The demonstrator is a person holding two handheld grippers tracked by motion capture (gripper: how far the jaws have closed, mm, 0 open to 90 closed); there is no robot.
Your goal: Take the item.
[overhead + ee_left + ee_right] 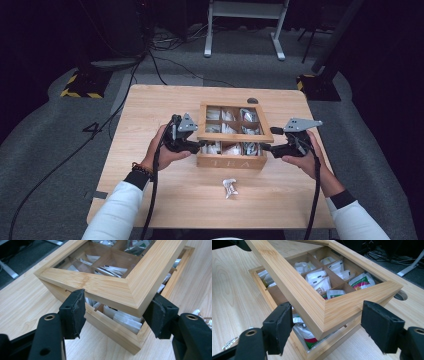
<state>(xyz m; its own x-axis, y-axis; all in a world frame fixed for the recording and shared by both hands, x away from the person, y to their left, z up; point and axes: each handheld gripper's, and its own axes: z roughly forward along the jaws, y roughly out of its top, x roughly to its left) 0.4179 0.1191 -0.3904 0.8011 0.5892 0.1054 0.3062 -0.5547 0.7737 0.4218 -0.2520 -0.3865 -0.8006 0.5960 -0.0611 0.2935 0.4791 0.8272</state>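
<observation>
The wooden tea box [231, 161] sits mid-table, its glass-paned lid [235, 135] raised at the front. The left gripper [199, 145] and right gripper [264, 147] straddle the lid's front corners, jaws spread, pads not pressing. A crumpled sachet [230, 187] lies nearby.

- We see the lid [235, 134] of the wooden tea box [231, 161] propped partly up, so it roofs the compartments; only a low wedge-shaped gap opens along the front.
- The left gripper [198, 145] and right gripper [266, 147] crowd the lid's front corners.
- In front, the table [165, 195] lies free except for a crumpled packet [230, 187].
- Bare tabletop runs along both sides of the box.
</observation>
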